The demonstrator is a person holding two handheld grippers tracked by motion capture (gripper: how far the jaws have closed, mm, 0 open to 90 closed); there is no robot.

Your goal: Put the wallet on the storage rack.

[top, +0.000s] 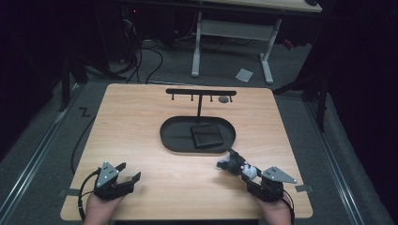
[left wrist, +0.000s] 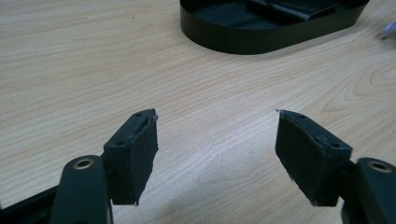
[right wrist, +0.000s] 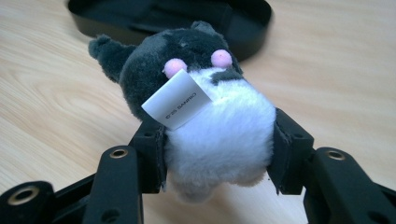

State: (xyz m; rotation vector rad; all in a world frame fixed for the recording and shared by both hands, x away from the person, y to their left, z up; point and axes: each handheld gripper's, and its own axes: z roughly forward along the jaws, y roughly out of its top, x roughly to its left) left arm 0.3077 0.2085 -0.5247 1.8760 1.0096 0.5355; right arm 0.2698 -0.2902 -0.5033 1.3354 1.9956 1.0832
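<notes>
— How was the light?
— Dim in the high view; only the wooden table (top: 141, 122) was lit, the floor around it nearly black.
— And the gripper views?
— Brighter, evenly lit. The plush toy (right wrist: 205, 107) looked sharp, the black tray (right wrist: 243, 18) behind it soft.

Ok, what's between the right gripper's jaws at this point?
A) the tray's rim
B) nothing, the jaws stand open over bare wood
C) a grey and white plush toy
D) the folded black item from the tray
C: in the right gripper view the pads of the right gripper press on both sides of the plush toy, whose white belly bulges between them; the black tray lies behind it.
</notes>
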